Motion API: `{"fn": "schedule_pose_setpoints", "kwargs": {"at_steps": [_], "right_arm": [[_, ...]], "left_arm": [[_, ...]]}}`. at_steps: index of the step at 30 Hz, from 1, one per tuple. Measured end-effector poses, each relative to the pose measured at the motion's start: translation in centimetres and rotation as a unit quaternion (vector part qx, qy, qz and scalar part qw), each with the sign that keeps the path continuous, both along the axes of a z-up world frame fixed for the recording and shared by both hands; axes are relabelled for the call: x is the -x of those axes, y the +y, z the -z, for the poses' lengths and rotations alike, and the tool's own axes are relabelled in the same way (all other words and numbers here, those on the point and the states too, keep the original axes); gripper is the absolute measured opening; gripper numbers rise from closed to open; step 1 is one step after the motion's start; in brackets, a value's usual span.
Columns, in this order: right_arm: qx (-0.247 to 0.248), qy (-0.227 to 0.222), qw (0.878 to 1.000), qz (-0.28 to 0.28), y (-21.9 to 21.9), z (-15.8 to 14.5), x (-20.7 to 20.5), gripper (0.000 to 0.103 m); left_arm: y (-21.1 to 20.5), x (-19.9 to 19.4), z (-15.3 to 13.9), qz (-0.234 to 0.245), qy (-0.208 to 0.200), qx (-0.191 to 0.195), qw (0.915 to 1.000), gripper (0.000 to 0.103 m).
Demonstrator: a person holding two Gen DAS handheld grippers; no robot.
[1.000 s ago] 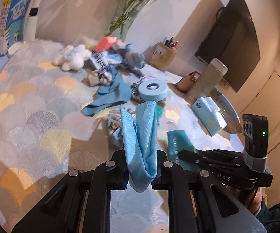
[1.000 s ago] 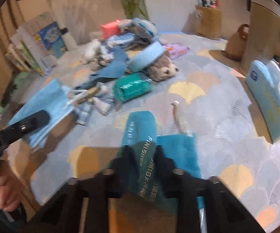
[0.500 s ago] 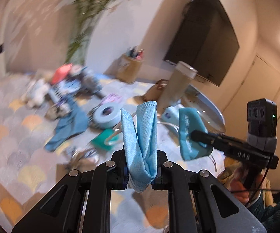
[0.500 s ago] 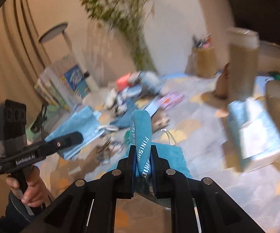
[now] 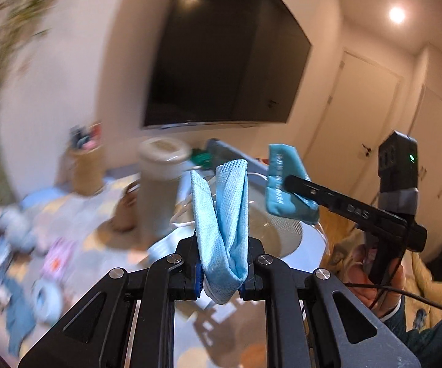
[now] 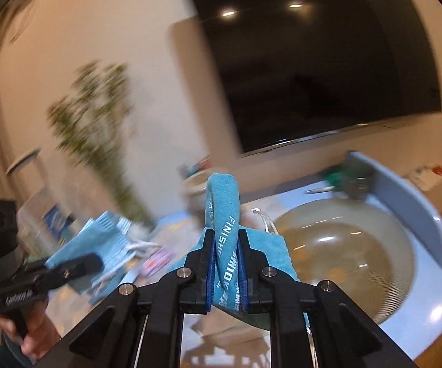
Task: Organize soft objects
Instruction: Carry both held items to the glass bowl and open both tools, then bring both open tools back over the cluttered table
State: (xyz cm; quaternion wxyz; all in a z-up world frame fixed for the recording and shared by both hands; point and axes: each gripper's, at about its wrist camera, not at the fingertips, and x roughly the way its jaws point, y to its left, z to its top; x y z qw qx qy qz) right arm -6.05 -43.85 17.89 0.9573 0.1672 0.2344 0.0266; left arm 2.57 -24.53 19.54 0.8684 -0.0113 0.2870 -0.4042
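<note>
L gripper [image 5: 222, 271]: fingers clamped on a folded light-blue mesh cloth [image 5: 224, 214], which stands up out of the grip in two upright flaps w/ its fold hanging just below the fingers. R gripper [image 6: 225, 271]: fingers clamped on a teal cloth [image 6: 225, 214] w/ white lettering ("FINISHER" readable), looped up above the fingers, the rest of it draped behind and below them. Both cloths held in the air, off the bench [image 5: 98, 239]. In L wrist view the R gripper [image 5: 288, 181] shows at right w/ the teal cloth [image 5: 282, 184] bunched at its tip, a hand [image 5: 371, 279] on its grip; in R wrist view the L gripper [image 6: 98, 263] shows lower left w/ the light-blue cloth [image 6: 98, 239] at its tip, hand [image 6: 33, 337] below. Directly ahead of both: a light-blue basin-like tub [image 6: 417, 214] w/ a clear round bowl-shaped part [image 6: 343, 260] inside it; teal cloth sits near its left rim in R view. Behind: dark wall TV [image 5: 227, 61], tall beige cylinder container [image 5: 159, 190], pen holder [image 5: 87, 165], blurred plant [image 6: 98, 116]. Far left on bench, blurred pile of soft items [image 5: 12, 245]; cannot tell them apart.
</note>
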Motion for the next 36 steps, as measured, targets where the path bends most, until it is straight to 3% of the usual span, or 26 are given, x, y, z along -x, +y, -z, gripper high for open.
{"fn": "schedule_pose_setpoints", "kwargs": {"at_steps": [8,15,17,20,21,22,29,36], "right_arm": [[-0.085,0.048,0.99,0.102,-9.4,2.9,-2.3,0.013],[-0.096,0.106,0.982,0.126,-11.1,6.2,-4.0,0.013],[-0.089,0.112,0.982,0.121,-11.0,6.5,-4.0,0.013],[-0.087,0.117,0.982,0.12,-11.3,7.0,-4.0,0.028],[-0.089,0.115,0.982,0.12,-11.3,7.0,-3.8,0.046],[-0.089,0.109,0.982,0.122,-11.2,7.0,-3.6,0.056],[-0.069,0.092,0.986,0.125,-10.5,6.1,-1.9,0.056],[-0.067,0.081,0.99,0.097,-7.4,4.9,-0.4,0.058]], "left_arm": [[-9.8,-2.9,1.8,0.026,0.015,-0.029,0.9991,0.013],[-13.7,-5.6,4.5,0.025,0.04,-0.054,0.9974,0.013],[-14.3,-6.0,4.9,0.034,0.059,-0.048,0.9965,0.021],[-14.5,-6.3,5.3,0.029,0.078,-0.042,0.9956,0.052],[-14.3,-6.2,5.4,0.027,0.077,-0.038,0.9959,0.057],[-14.1,-6.2,5.2,0.026,0.076,-0.036,0.9962,0.065],[-10.9,-3.8,3.7,0.039,0.05,-0.021,0.9978,0.067],[-4.2,-0.2,1.1,0.014,0.023,0.012,0.9996,0.067]]}}
